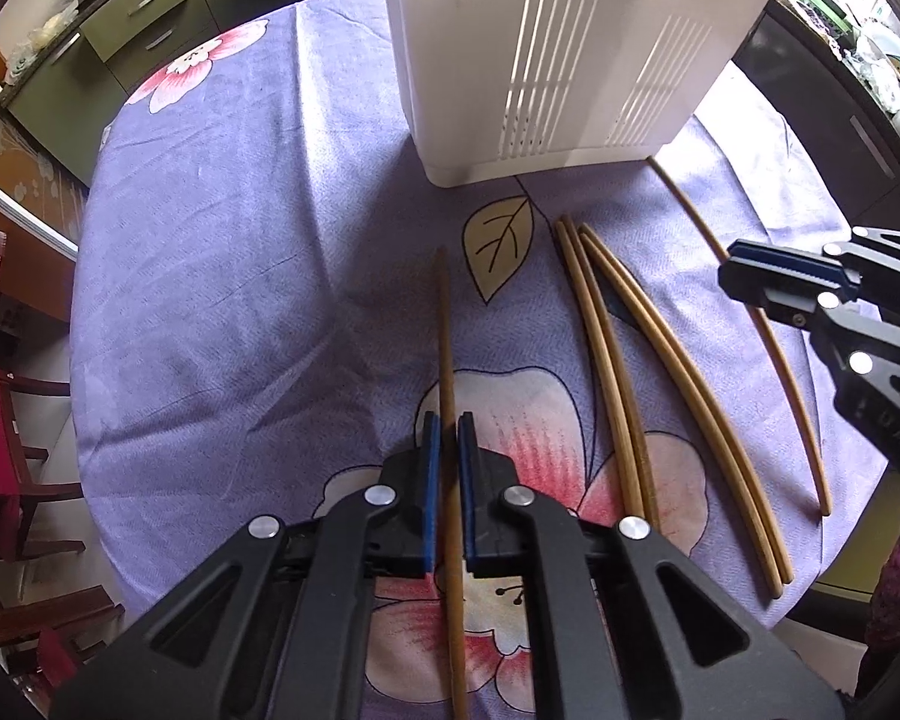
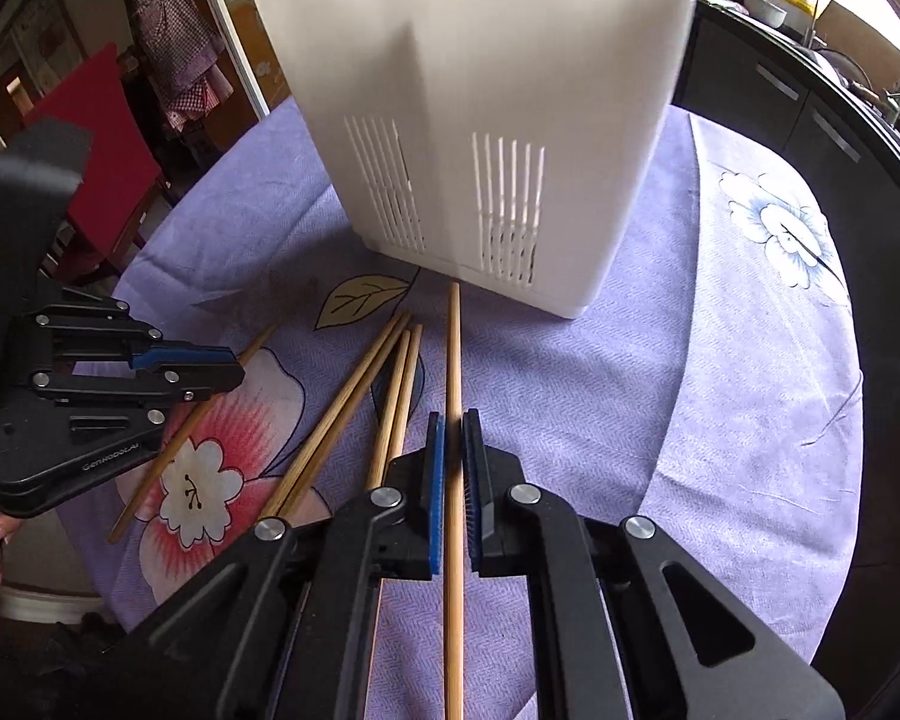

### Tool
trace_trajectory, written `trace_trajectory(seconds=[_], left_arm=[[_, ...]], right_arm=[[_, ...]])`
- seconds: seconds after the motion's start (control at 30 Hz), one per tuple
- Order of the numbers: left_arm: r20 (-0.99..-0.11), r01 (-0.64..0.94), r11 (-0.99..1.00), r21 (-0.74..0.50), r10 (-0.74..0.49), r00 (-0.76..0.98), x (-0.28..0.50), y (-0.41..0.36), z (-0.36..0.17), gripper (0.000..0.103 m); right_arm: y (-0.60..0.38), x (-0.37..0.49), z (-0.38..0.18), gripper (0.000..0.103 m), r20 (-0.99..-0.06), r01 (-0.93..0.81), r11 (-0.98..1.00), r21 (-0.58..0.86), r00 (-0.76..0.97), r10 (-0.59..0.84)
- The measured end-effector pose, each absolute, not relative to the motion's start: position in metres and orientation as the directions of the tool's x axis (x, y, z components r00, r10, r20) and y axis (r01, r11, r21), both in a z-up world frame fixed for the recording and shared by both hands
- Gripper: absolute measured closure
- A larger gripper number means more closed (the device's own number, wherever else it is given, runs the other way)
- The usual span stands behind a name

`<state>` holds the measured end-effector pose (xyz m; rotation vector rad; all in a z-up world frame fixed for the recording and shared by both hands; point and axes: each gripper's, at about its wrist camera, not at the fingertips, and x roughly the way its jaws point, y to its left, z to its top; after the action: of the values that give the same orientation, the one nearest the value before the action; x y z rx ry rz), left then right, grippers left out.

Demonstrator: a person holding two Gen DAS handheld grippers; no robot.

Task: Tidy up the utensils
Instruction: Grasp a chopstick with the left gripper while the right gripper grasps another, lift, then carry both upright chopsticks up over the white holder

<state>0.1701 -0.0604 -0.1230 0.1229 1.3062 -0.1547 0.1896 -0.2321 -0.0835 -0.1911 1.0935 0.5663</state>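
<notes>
Several wooden chopsticks lie on a purple floral tablecloth (image 1: 240,240) in front of a white slotted utensil holder (image 1: 558,60), which also shows in the right wrist view (image 2: 480,150). My left gripper (image 1: 448,429) is shut on one chopstick (image 1: 445,330) at the left of the row. My right gripper (image 2: 453,426) is shut on another chopstick (image 2: 453,348), the one nearest the holder's right side. It also shows in the left wrist view (image 1: 780,282). Two pairs of chopsticks (image 1: 618,360) lie between them, untouched. The left gripper also shows in the right wrist view (image 2: 210,369).
The round table's edge (image 2: 852,420) drops off at the right. A red chair (image 2: 99,138) stands at the left. Green drawers (image 1: 144,24) and a dark counter (image 2: 810,114) with dishes stand beyond the table.
</notes>
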Motion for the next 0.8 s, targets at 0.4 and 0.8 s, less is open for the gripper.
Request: trace_trajectory(seconds=[0.4,0.8], left_arm=[[-0.917,0.181,0.983,0.006,-0.066,0.394,0.150,-0.051,-0.061,0.097],[-0.849,0.187,0.982,0.004,-0.095,0.520,0.118,-0.050,-0.004,0.097]], right_arm=[[-0.296,0.152,0.003,0.096,-0.734,-0.487,0.853,0.185,0.509,0.450],[-0.321,0.129,0.038,0.096,-0.684,-0.476,0.859,0.186,0.565,0.461]])
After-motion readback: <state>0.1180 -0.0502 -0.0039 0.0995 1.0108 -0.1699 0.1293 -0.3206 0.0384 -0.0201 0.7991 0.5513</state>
